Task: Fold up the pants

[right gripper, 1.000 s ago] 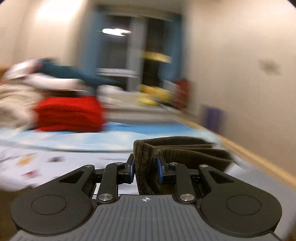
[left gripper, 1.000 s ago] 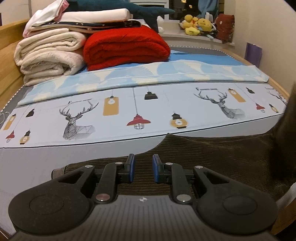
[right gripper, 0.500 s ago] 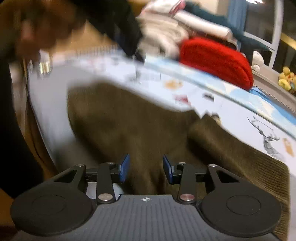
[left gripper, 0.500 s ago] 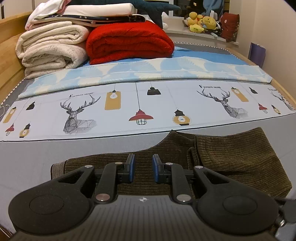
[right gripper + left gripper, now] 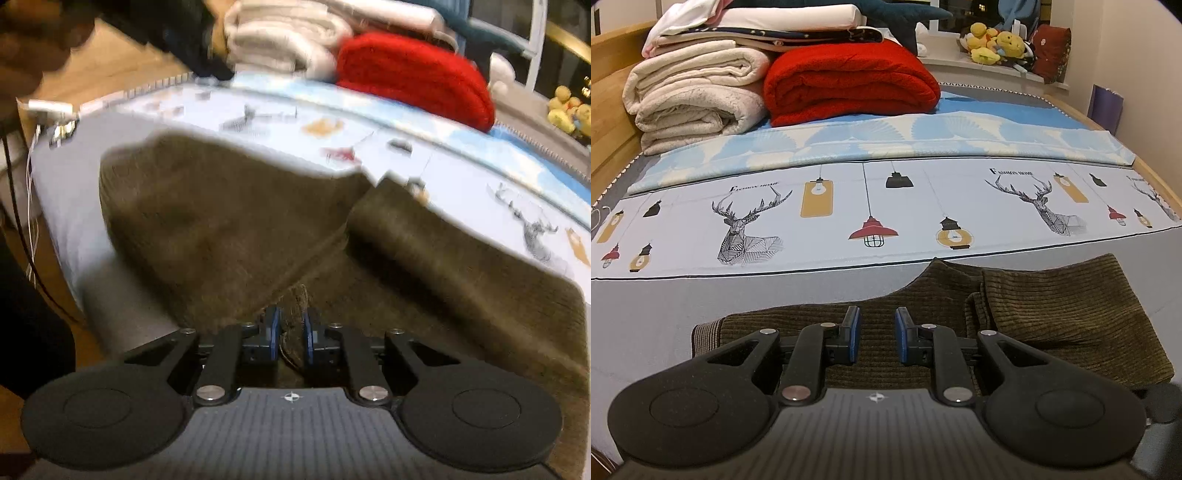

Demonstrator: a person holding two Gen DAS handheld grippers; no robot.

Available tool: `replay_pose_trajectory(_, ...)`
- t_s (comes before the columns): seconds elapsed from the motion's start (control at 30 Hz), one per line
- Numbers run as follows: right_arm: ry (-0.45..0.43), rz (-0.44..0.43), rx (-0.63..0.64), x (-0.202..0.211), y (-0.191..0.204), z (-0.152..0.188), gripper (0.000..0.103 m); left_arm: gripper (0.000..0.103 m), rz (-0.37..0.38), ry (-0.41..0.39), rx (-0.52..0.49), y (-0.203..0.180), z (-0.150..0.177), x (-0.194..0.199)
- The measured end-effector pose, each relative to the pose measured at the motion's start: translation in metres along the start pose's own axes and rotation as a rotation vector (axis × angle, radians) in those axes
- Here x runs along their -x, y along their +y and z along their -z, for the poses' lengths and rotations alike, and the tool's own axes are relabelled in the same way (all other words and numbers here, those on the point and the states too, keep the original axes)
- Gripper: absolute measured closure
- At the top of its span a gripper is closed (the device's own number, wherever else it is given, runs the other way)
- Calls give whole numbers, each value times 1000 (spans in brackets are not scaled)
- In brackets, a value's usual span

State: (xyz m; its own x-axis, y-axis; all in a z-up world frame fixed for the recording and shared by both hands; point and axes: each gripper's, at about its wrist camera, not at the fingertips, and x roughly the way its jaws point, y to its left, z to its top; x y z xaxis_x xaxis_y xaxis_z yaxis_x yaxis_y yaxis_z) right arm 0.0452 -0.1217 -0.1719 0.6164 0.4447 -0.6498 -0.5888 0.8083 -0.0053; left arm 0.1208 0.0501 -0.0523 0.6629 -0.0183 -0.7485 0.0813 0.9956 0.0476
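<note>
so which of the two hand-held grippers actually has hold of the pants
The right hand-held gripper: brown fabric of the pants is pinched between its blue pads. The left hand-held gripper is open above the pants, gripping nothing.

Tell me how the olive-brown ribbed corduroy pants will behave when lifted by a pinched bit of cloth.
The olive-brown ribbed corduroy pants probably go floppy: they already lie creased and doubled over on the grey bed sheet. The ribbed weave likely grips well, as a ridge of cloth sits pinched in the right gripper. The thick fabric probably drags rather than slides.
</note>
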Motion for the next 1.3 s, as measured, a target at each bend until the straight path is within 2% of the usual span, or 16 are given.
replay_pose_trajectory(0.07,-112,-27,28,25,4,-8,89,81,2,-1,-1,-1,0,-1)
replay_pose_trajectory(0.13,-140,-61,59,39,5,-8,89,81,4,2,-4,-4,-1,-3)
replay_pose_trajectory(0.2,-21,-136,71,28,4,5,89,81,9,8,-3,-7,-1,-5)
replay_pose_trajectory(0.27,90,-135,151,13,12,22,87,81,18,20,7,-10,-2,-9)
replay_pose_trajectory(0.3,91,-118,187,12,17,26,85,81,27,28,18,-12,-3,-12)
replay_pose_trajectory(0.43,25,-68,226,17,24,29,48,78,138,83,114,-15,-4,-35)
replay_pose_trajectory(0.5,31,-38,285,10,29,32,44,76,254,136,206,-14,-1,-57)
replay_pose_trajectory(0.6,81,-2,369,-5,38,41,48,76,342,202,298,-17,1,-89)
replay_pose_trajectory(0.67,92,10,429,-10,38,43,70,68,390,223,333,-23,0,-109)
replay_pose_trajectory(0.73,62,-11,384,1,29,32,84,50,423,248,368,-27,-2,-130)
replay_pose_trajectory(0.83,-38,15,280,26,11,14,86,39,417,318,402,-36,-4,-164)
replay_pose_trajectory(0.97,-164,10,181,56,-6,4,87,45,424,400,406,-46,1,-199)
replay_pose_trajectory(1.0,-169,14,179,57,-8,3,87,74,459,401,395,-49,0,-202)
replay_pose_trajectory(1.03,-156,6,179,56,-9,4,87,82,458,379,367,-50,-4,-199)
replay_pose_trajectory(1.2,69,-150,158,37,-9,14,86,86,486,101,247,-43,-32,-151)
replay_pose_trajectory(1.3,58,-130,62,44,-24,12,86,68,374,190,230,-41,-25,-167)
